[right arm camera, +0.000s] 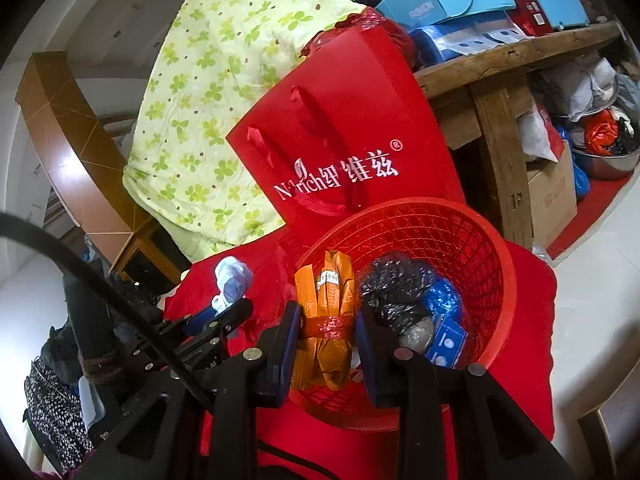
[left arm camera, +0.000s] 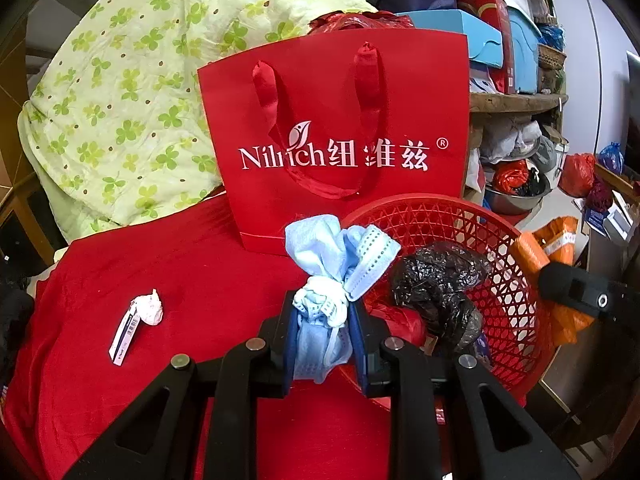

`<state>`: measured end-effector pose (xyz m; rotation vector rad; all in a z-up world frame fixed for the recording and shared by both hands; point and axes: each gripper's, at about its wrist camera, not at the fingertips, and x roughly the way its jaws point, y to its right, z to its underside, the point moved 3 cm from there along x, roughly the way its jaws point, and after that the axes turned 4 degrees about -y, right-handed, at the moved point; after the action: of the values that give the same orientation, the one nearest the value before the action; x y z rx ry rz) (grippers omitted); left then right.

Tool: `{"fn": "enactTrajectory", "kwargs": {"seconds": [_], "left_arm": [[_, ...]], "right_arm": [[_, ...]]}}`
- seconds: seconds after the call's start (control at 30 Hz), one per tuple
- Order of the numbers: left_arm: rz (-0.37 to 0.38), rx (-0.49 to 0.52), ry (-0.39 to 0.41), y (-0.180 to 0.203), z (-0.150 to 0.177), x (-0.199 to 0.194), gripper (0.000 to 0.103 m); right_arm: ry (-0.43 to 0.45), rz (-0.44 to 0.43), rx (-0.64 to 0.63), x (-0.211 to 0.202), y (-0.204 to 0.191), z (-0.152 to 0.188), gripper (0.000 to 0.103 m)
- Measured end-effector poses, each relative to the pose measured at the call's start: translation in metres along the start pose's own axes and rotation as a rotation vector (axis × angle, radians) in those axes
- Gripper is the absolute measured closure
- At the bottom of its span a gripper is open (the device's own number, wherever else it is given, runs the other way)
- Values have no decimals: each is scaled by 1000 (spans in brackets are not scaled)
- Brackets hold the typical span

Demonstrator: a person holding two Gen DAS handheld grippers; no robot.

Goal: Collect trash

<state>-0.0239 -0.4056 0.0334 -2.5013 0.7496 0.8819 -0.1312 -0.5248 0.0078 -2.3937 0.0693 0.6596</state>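
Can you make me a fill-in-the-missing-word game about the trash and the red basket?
1. The left gripper is squeezing a bunch of light ____ face masks.
2. The right gripper holds an ____ packet over the red basket.
3. A crumpled black plastic ____ already lies inside the basket.
4. A white crumpled tissue still sits on the ____ cloth.

Missing words: blue; orange; bag; red

A rough wooden shelf (right arm camera: 516,60) stacked with boxes stands on pale floor (right arm camera: 592,300) beside white walls.
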Motion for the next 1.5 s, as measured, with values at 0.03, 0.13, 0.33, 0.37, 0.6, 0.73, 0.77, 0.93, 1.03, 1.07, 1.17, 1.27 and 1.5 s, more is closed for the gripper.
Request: {"fn": "enactTrajectory", "kwargs": {"seconds": [0.03,0.13,0.33,0.37,0.6,0.73,0.77,0.93,1.03,1.07,1.17,1.27,1.5], "left_arm": [[3,1,-2,1,0,1,77],[9,8,-3,6,0,2,77],[35,24,-7,13,1,5,77],[44,25,-9,14,1,6,77],[165,29,-39,23,6,15,75],[220,37,-45,27,11,18,52],[228,37,-42,27,11,18,50],[264,39,-53,26,15,19,48],[271,22,-65,21,18,19,48],[269,15,-68,18,19,19,48],[256,6,-67,11,21,17,40],[240,-3,-44,3,22,9,34],[190,16,-16,-13,31,-6,32]], "right_arm": [[1,3,2,-1,1,-1,73],[7,10,6,-2,3,-3,73],[11,17,22,-1,10,-6,73],[10,19,26,0,12,-6,73],[-12,32,70,8,24,-3,73],[-37,33,104,14,30,-2,73],[-44,26,115,15,31,-1,73],[-43,11,129,15,31,0,71],[-39,7,122,14,27,0,70],[-38,5,120,14,26,1,70],[-38,5,119,13,23,3,70],[-41,2,120,13,20,5,70],[-45,-4,118,11,10,10,61]]}}
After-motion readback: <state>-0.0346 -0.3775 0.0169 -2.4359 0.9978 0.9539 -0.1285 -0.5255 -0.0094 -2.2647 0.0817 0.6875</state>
